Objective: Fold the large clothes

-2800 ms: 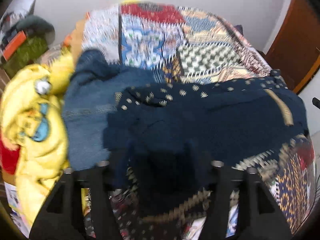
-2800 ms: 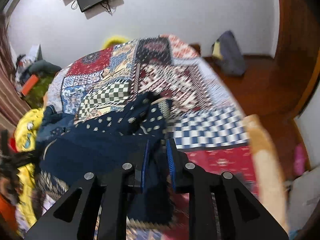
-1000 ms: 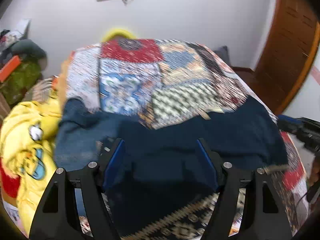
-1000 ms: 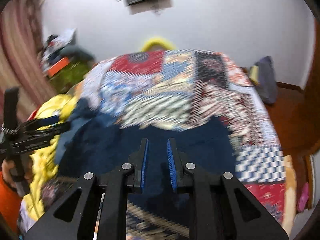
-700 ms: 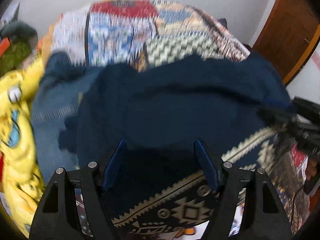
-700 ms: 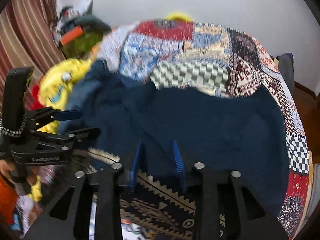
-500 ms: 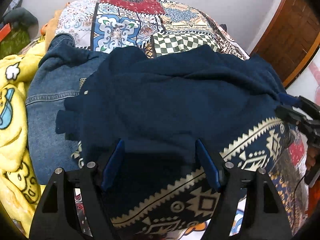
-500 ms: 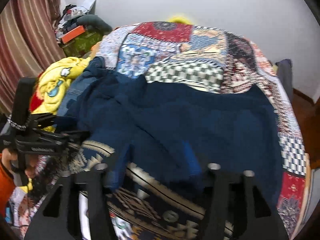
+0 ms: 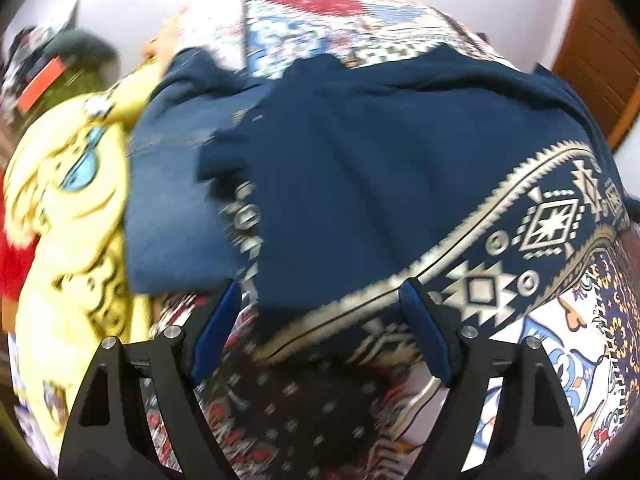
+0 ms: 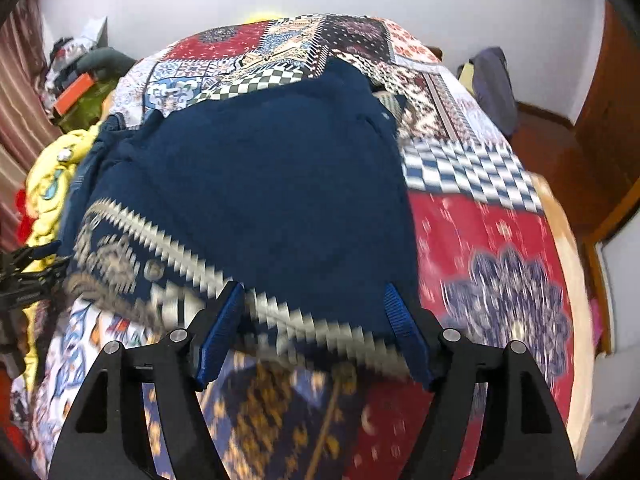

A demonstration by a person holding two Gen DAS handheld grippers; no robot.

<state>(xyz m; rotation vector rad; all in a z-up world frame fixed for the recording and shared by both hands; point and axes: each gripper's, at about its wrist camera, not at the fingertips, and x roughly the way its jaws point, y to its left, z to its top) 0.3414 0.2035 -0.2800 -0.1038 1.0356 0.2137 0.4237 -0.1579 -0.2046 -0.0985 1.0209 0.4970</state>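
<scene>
A large navy garment (image 9: 360, 184) with a cream patterned border lies spread on the patchwork bedspread (image 9: 344, 12). It also shows in the right wrist view (image 10: 280, 184). My left gripper (image 9: 320, 328) is open and empty, just above the garment's near hem. My right gripper (image 10: 316, 328) is open and empty over the near hem on the other side. The left gripper shows at the left edge of the right wrist view (image 10: 28, 272).
Blue denim clothing (image 9: 172, 200) and a yellow cartoon-print item (image 9: 68, 216) lie left of the garment. The bedspread (image 10: 492, 240) shows bare to the right. A grey bag (image 10: 492, 84) sits on the wooden floor by the wall. Clutter stands at the far left (image 10: 76, 80).
The right gripper has opened and let go of the navy garment, which now lies spread flat. Both grippers have pulled back toward the near hem.
</scene>
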